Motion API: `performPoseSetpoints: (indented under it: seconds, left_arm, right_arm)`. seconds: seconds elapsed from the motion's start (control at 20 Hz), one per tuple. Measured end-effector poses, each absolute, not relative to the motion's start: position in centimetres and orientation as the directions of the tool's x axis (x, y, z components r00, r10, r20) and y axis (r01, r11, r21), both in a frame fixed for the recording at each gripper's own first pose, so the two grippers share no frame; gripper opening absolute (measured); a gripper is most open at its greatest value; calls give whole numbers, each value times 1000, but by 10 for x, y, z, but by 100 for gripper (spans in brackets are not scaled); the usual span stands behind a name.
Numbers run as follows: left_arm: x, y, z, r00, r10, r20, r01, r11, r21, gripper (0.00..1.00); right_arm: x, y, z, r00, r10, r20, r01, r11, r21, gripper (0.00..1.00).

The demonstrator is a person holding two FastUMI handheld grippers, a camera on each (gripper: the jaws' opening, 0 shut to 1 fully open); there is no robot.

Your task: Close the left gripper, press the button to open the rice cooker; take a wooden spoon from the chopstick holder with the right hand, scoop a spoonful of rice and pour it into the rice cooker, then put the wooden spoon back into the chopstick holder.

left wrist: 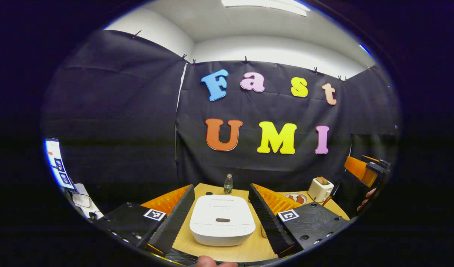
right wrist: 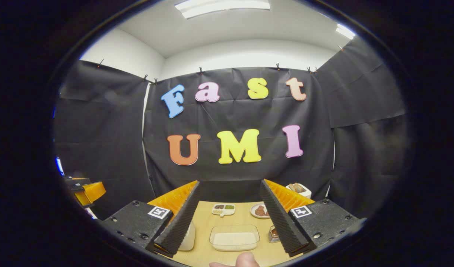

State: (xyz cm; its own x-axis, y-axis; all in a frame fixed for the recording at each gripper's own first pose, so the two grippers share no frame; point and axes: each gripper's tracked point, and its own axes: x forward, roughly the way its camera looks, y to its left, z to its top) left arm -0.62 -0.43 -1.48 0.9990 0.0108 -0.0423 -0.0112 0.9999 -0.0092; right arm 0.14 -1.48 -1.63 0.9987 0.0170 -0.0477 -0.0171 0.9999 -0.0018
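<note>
White rice cooker (left wrist: pixel 222 219) looks heavy and stable; press its near button (left wrist: pixel 223 220). Both grippers' fingers stand released.

table (left wrist: pixel 219 252): wood | on it: rice cooker (left wrist: pixel 222 219), bottle (left wrist: pixel 228 184), toaster (left wrist: pixel 320 189), plate (right wrist: pixel 259 211), clear rice box (right wrist: pixel 234 237), snack tray (right wrist: pixel 223 209)

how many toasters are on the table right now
1. A small cream-white toaster with bread in its slots stands at the far right of the wooden table, beside a plate of food. The right gripper view shows it too. Others could be hidden.
</note>
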Motion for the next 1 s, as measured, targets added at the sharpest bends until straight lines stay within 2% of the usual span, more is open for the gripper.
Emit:
performPoseSetpoints:
  seconds: [0.2,0.25,0.3,0.4,0.45,0.5,0.55,0.65,0.75,0.85,0.9,0.95,1.0]
  left_arm:
    - [-4,-16,-31,996,-10,-86,7,999,-35,94]
    - [-1,-22,-38,994,-21,-110,16,999,-45,94]
    - [2,-26,-45,990,-28,-141,21,999,-50,94]
    - [8,-29,-63,978,-36,-203,26,998,-55,94]
    - [11,-32,-73,970,-34,-239,20,998,-58,91]
    - [15,-33,-83,960,-24,-278,9,998,-54,83]
    - [19,-33,-93,949,-11,-316,-4,999,-49,67]
    - [28,-38,-103,927,-14,-376,-3,999,-44,44]
    - [36,-35,-112,904,-1,-427,-20,999,-44,44]
    - [45,-35,-127,867,-25,-497,-13,997,-73,2]
    - [53,-35,-142,843,-25,-538,-15,998,-69,6]
    - [44,-33,-137,827,-26,-562,-20,997,-76,0]
    - [55,-33,-145,806,-38,-590,-15,996,-85,0]
  right_arm:
    - [4,-30,-13,999,6,-40,-7,999,-33,97]
    - [7,-35,-14,999,3,-38,-5,999,-41,100]
    - [10,-41,-17,999,3,-47,-5,999,-46,96]
    - [21,-53,-27,998,2,-58,-5,999,-49,100]
    - [27,-61,-32,998,0,-60,-3,999,-48,100]
    - [34,-68,-36,998,-2,-70,-2,999,-49,100]
    - [41,-73,-43,997,-2,-82,-2,999,-42,96]
    - [53,-86,-49,996,-4,-92,2,1000,-15,100]
    - [66,-97,-57,995,-12,-100,11,1000,-4,97]
    - [75,-106,-66,994,-19,-109,20,1000,7,97]
    - [79,-110,-71,993,-24,-114,26,1000,12,97]
    - [84,-114,-75,992,-28,-120,30,999,19,97]
    - [88,-117,-82,991,-29,-131,33,999,24,97]
